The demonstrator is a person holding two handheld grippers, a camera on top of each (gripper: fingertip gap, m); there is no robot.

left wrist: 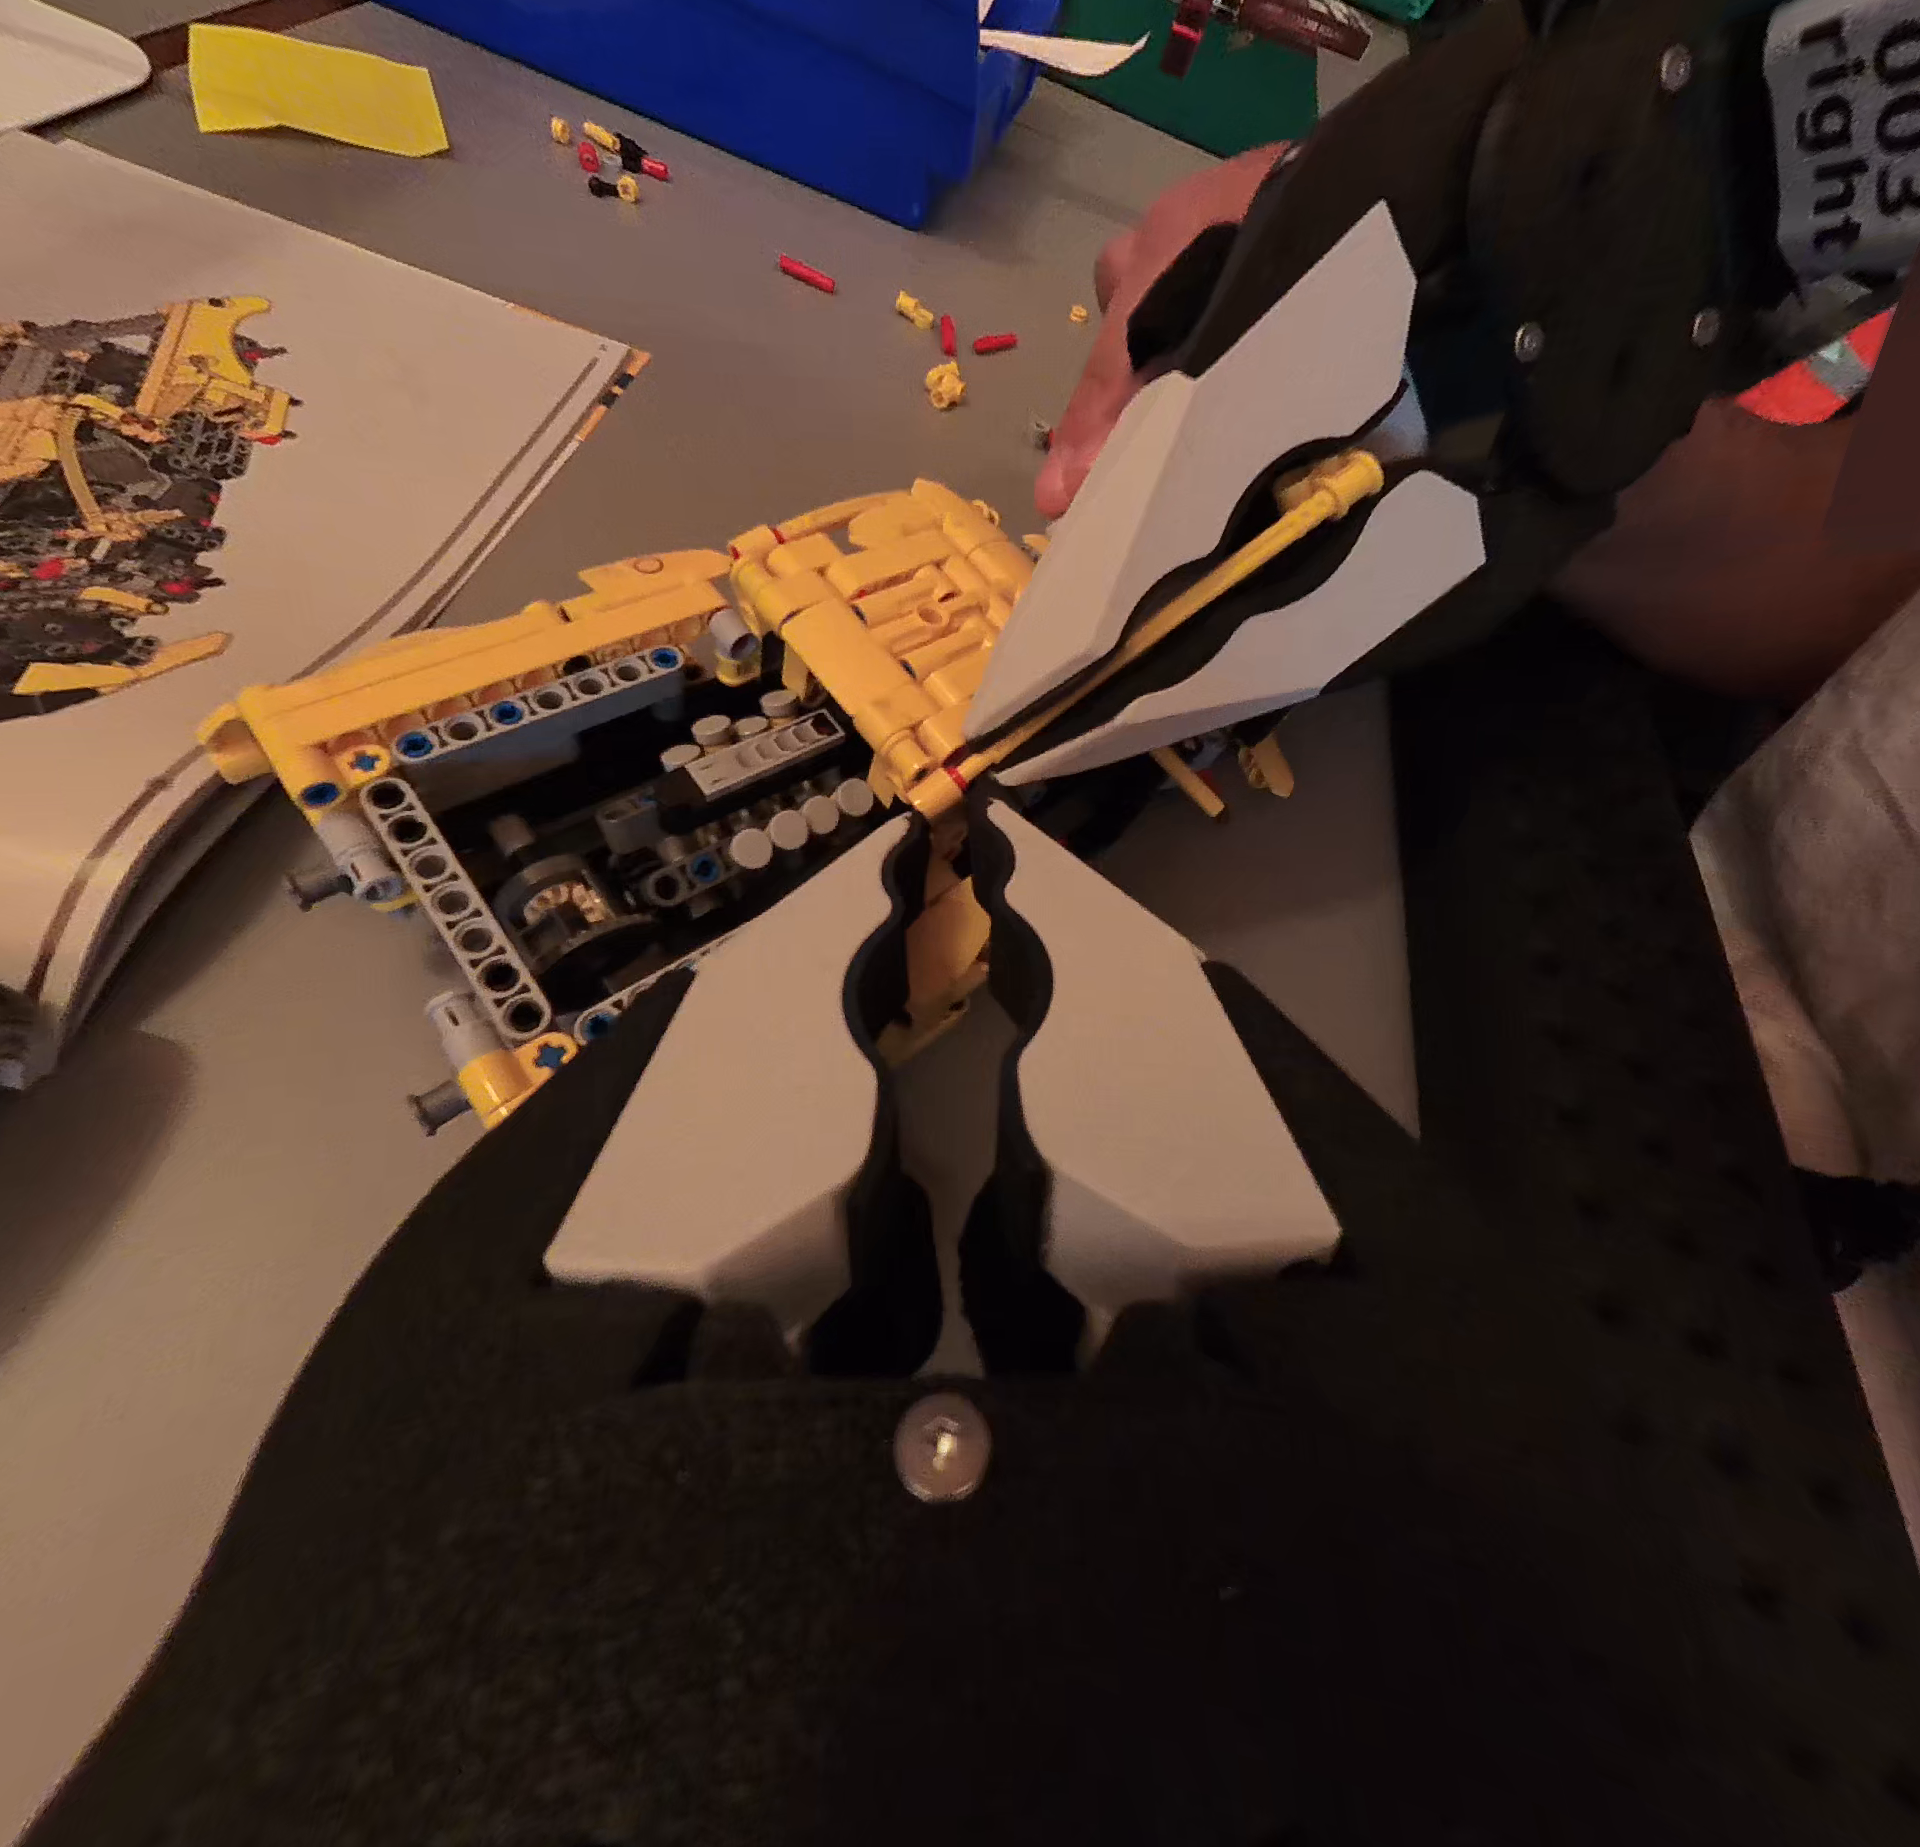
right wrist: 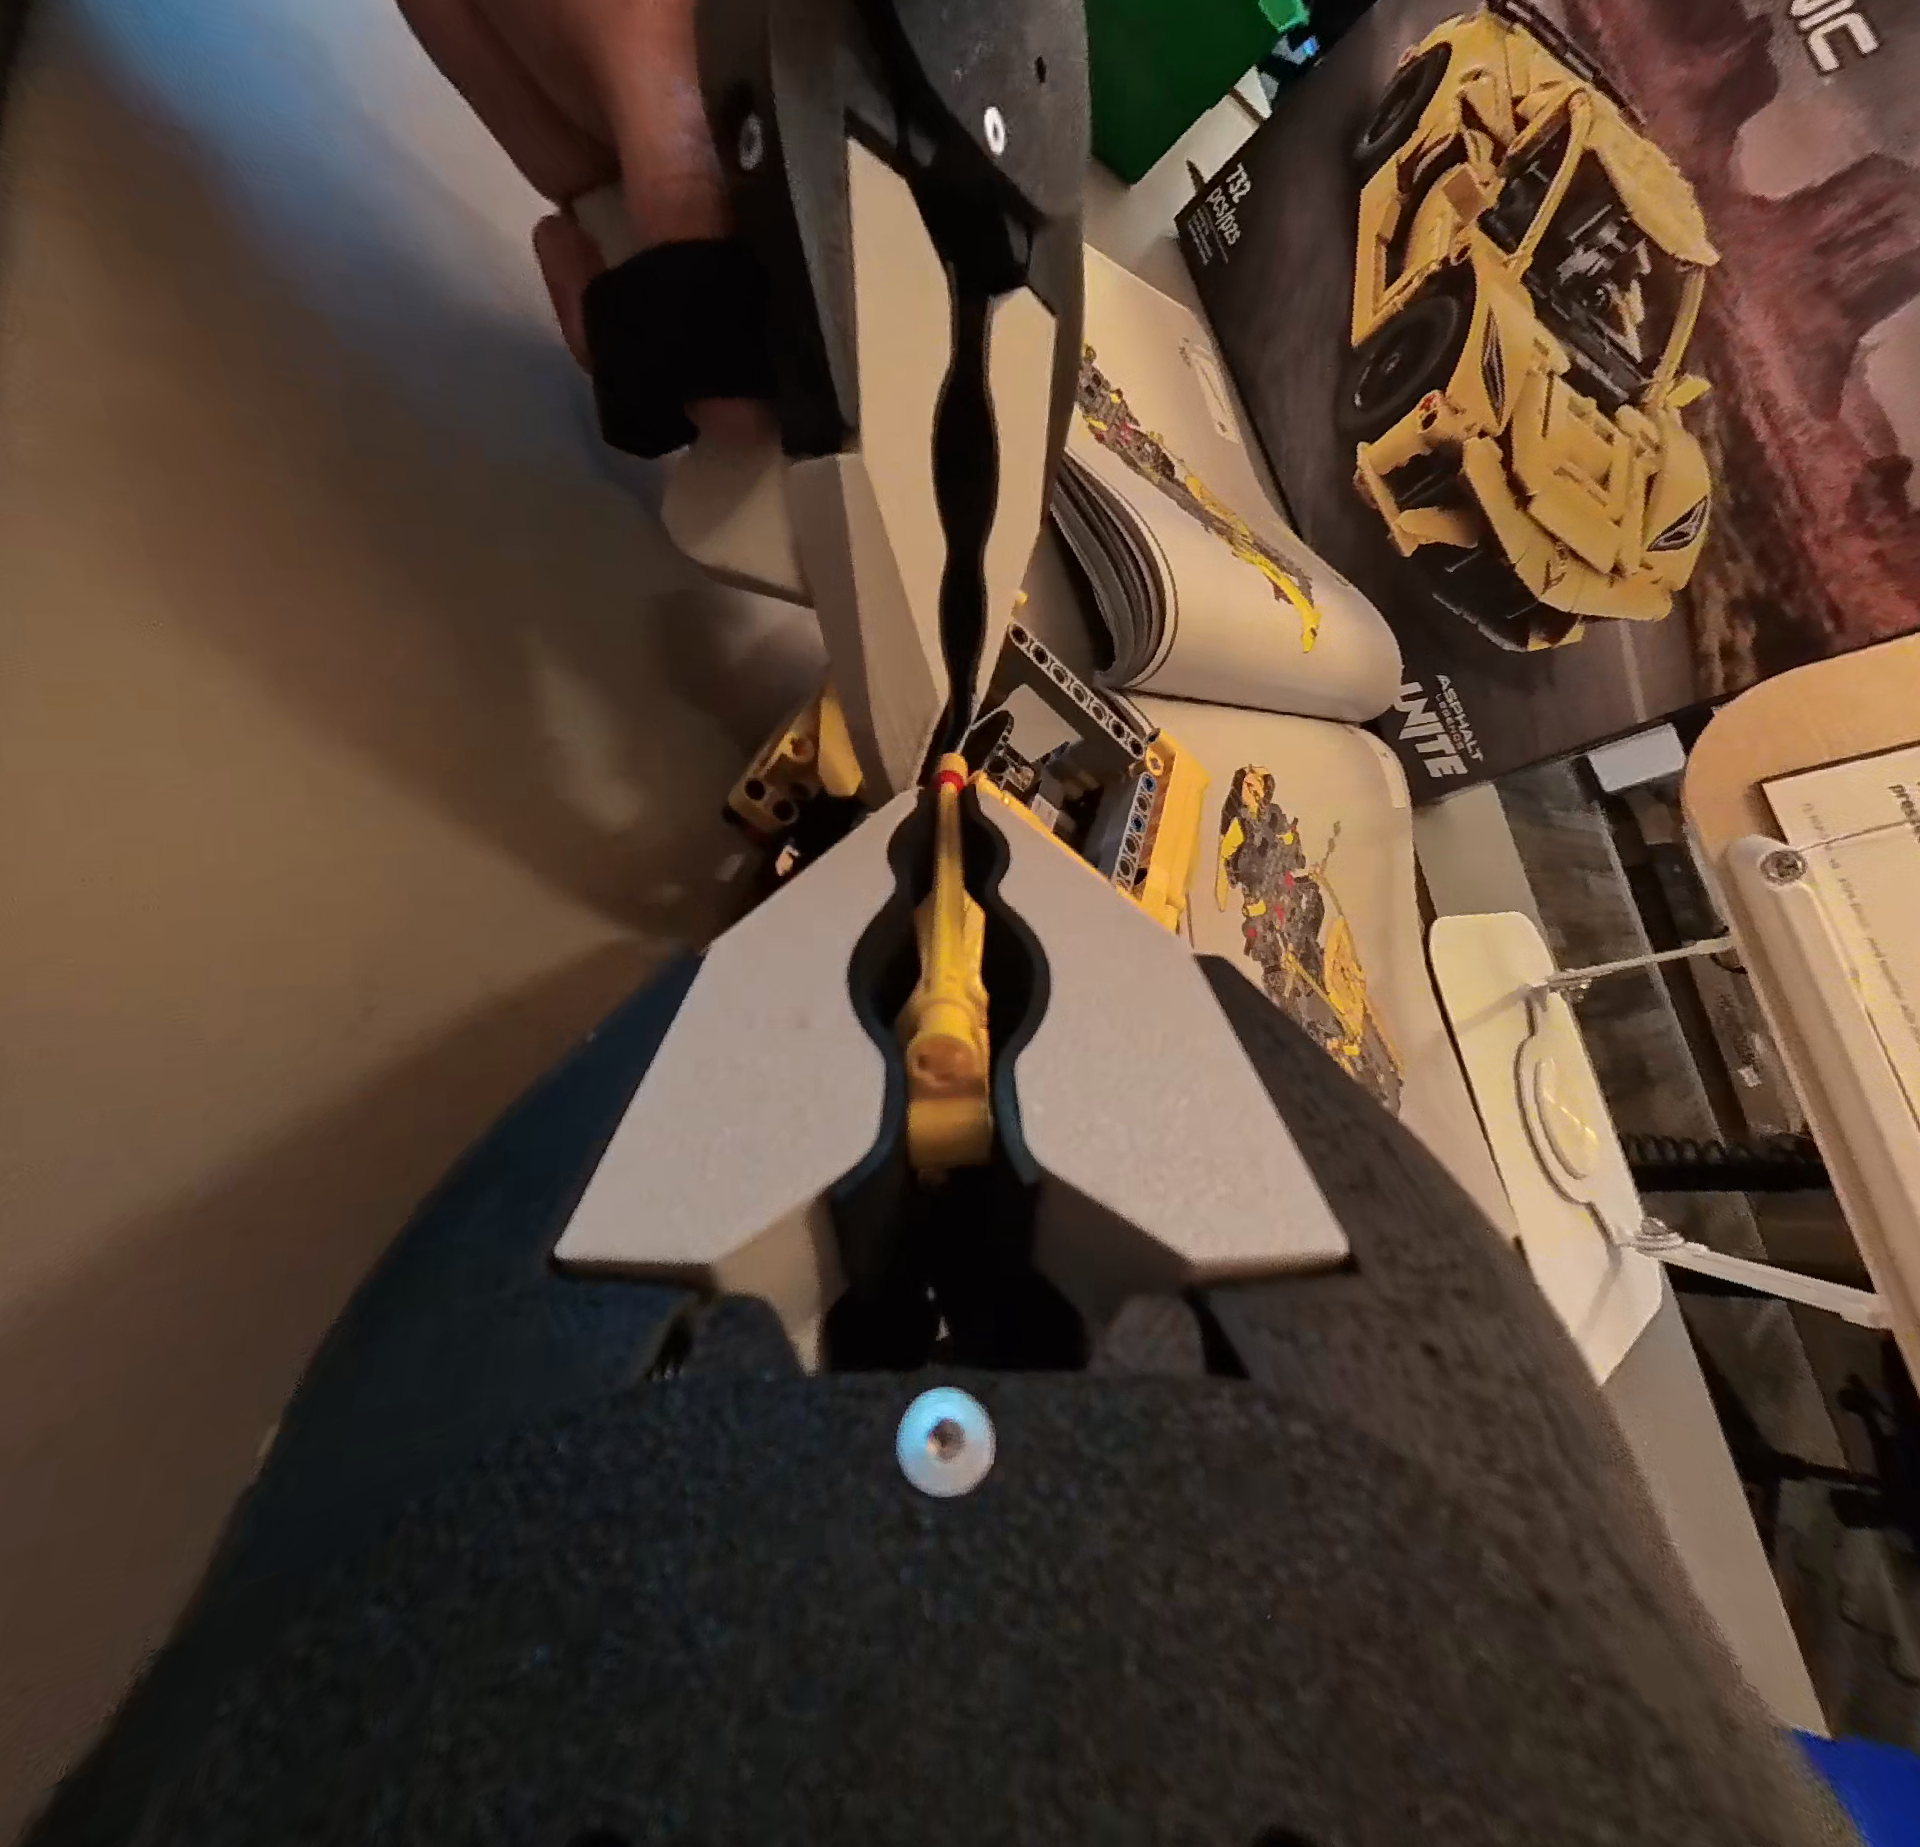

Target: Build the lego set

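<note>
**Both grippers clamped on yellow parts at the car's edge**

Left gripper (left wrist: 951,841), grey fingers with black wavy pads, is clenched on a yellow panel piece (left wrist: 940,950) of the half-built yellow, grey and black Technic car chassis (left wrist: 582,758). Chassis lies on the grey table (left wrist: 727,363), next to the open instruction booklet (left wrist: 260,447), which it partly overlaps at the left end.

Right gripper (right wrist: 951,789) is closed tight on a thin yellow axle rod with a knobbed end (right wrist: 943,1028). In the left wrist view the rod (left wrist: 1236,561) runs lengthwise between the right gripper's (left wrist: 982,763) pads, knob end toward the gripper body, red-ringed tip poking out at the fingertips and touching the yellow bodywork. The two grippers' tips meet almost point to point. A hand (left wrist: 1122,343) holds the right gripper.

Loose red, yellow and black pins (left wrist: 935,332) scattered on the table behind the chassis. Blue plastic bin (left wrist: 727,52) and yellow paper sheet (left wrist: 312,88) farther back. Right wrist view also shows the set's printed box with a yellow car picture (right wrist: 1538,343) beyond the booklet (right wrist: 1226,592).
</note>
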